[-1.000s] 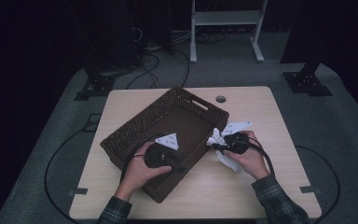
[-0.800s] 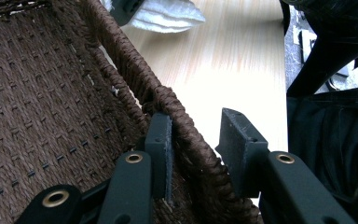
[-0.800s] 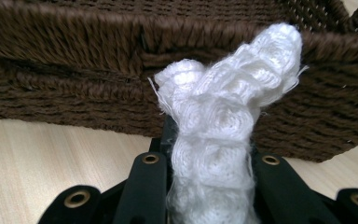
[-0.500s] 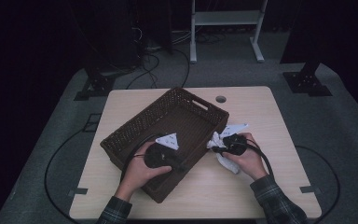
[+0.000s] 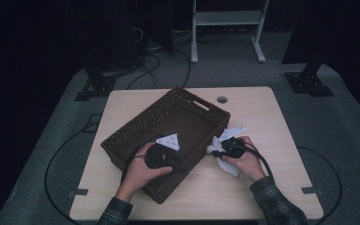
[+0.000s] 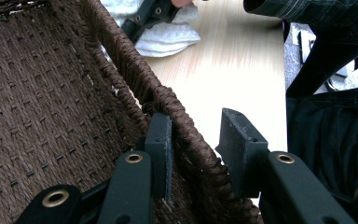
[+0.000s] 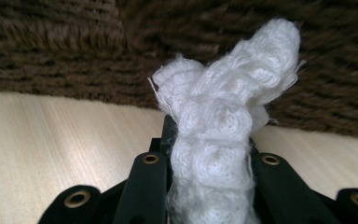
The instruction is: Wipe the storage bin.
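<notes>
White towel (image 7: 214,135) is clamped in the right claw (image 7: 209,154) just short of the basket (image 5: 168,136) wall ahead, while the basket rim is straddled by the left claw (image 6: 196,140), one pad touching, the other apart.

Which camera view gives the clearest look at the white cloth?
The right gripper view: the white cloth is close up, bunched between the right hand-held gripper jaws. The high view shows it small beside the basket; the left gripper view catches a corner.
</notes>
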`<state>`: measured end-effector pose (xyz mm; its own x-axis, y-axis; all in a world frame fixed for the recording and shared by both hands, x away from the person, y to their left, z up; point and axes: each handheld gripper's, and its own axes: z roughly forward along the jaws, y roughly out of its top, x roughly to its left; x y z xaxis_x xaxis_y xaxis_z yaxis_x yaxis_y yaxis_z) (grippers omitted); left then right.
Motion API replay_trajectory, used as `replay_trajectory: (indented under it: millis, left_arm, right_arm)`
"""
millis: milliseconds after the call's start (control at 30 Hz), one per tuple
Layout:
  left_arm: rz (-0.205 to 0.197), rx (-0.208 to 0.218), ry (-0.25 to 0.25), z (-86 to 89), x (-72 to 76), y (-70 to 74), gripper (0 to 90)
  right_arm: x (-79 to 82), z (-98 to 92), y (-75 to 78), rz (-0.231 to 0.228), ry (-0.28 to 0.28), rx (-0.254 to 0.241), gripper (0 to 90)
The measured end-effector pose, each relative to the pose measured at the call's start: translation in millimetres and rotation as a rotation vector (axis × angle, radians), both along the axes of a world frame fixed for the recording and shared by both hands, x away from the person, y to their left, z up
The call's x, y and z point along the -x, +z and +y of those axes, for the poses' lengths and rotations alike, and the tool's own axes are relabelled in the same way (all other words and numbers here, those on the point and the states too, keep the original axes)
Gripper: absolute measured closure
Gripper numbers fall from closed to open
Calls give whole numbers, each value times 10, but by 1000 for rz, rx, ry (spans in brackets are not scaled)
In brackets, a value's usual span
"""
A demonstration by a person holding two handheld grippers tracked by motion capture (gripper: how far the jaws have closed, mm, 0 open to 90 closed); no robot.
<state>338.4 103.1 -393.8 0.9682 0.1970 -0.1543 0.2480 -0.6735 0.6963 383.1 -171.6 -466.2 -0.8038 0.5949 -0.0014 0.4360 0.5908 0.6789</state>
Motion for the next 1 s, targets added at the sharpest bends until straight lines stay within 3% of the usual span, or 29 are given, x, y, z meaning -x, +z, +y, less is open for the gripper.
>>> replay_trajectory:
  millis: [167, 533, 1000]
  left_arm:
    - [0, 1, 0, 1, 1, 0, 644]
    - [1, 0, 0, 0, 0, 0, 644]
    - [0, 1, 0, 1, 1, 0, 644]
  right_arm:
    - [12, 39, -98, 15, 3, 30, 740]
    - [101, 92, -92, 15, 12, 28, 740]
    - [211, 106, 160, -52, 42, -22, 740]
